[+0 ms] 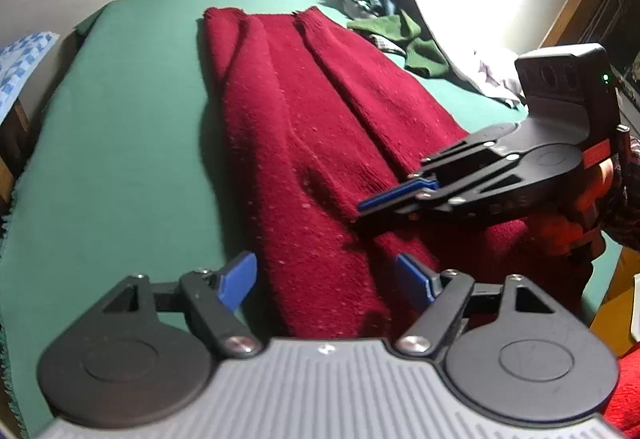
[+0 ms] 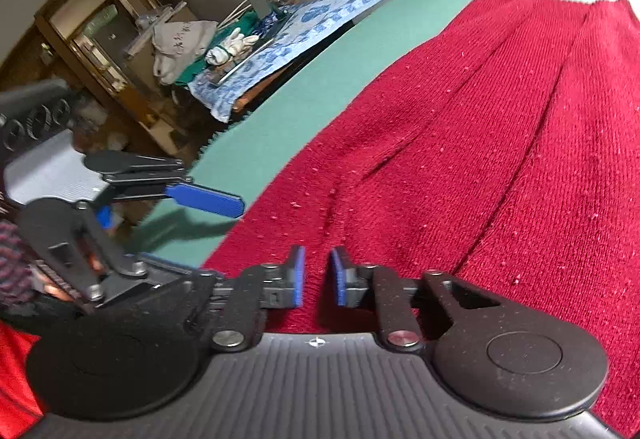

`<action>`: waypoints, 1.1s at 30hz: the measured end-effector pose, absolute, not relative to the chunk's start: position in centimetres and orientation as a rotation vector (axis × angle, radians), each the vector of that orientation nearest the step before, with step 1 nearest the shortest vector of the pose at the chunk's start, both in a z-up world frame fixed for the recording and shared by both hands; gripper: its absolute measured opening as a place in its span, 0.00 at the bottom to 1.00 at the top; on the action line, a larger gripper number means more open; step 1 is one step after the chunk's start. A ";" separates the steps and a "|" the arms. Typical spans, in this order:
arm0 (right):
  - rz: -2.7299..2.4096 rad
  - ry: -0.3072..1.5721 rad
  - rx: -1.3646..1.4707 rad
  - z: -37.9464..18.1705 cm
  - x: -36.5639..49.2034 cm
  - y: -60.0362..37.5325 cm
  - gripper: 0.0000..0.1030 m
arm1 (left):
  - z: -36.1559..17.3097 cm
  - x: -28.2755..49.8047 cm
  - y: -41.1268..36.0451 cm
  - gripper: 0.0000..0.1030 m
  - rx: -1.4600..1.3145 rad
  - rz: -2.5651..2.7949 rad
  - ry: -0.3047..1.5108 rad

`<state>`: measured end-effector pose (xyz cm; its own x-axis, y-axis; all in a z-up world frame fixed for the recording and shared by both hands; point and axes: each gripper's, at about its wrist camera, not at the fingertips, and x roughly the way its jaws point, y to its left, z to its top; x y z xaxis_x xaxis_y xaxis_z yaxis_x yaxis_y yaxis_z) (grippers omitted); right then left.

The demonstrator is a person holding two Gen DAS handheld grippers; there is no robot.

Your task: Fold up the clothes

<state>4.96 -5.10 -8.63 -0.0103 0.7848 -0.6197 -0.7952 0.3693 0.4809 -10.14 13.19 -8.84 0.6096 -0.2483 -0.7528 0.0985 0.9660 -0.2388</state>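
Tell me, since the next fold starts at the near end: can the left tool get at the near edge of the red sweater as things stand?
Probably yes. The left tool is open, its pads either side of the red sweater near edge, nothing between. The right tool sits off to the right.

Left gripper agape, right gripper seemingly narrower.

Sweater lies flat along the counter, folded lengthwise. Clothes pile at the counter's far right corner, beyond the sweater. Left claw over the sweater's near end; right claw over its right edge. Cluttered side table left of the counter.
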 end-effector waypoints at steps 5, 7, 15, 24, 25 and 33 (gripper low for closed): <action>1.247 0.910 -0.038 -8.4 3.8 -5.2 0.08 | -8.6 -10.4 11.7 0.80 -0.144 -0.224 0.883; 1.244 0.900 -0.040 -8.1 3.4 -5.8 0.08 | -8.4 -10.5 11.2 0.81 -0.135 -0.238 0.875; 1.202 0.935 -0.078 -8.7 2.3 -6.9 0.08 | -8.8 -10.2 9.1 0.82 -0.116 -0.294 0.892; 1.153 0.931 -0.066 -9.0 2.4 -7.5 0.04 | -10.6 -10.6 7.1 0.92 -0.081 -0.318 0.936; 1.140 0.930 -0.065 -9.0 2.4 -7.7 0.05 | -10.7 -10.8 6.9 0.92 -0.067 -0.315 0.934; 1.095 0.787 -0.191 -8.9 1.7 -7.7 0.37 | -10.6 -10.7 6.9 0.92 -0.036 -0.322 0.943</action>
<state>1.67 -7.68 -8.88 0.2227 0.7222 -0.6549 -0.8507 0.4721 0.2313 -10.73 6.87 -10.64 0.5429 -0.2868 -0.7893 0.2559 0.9517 -0.1697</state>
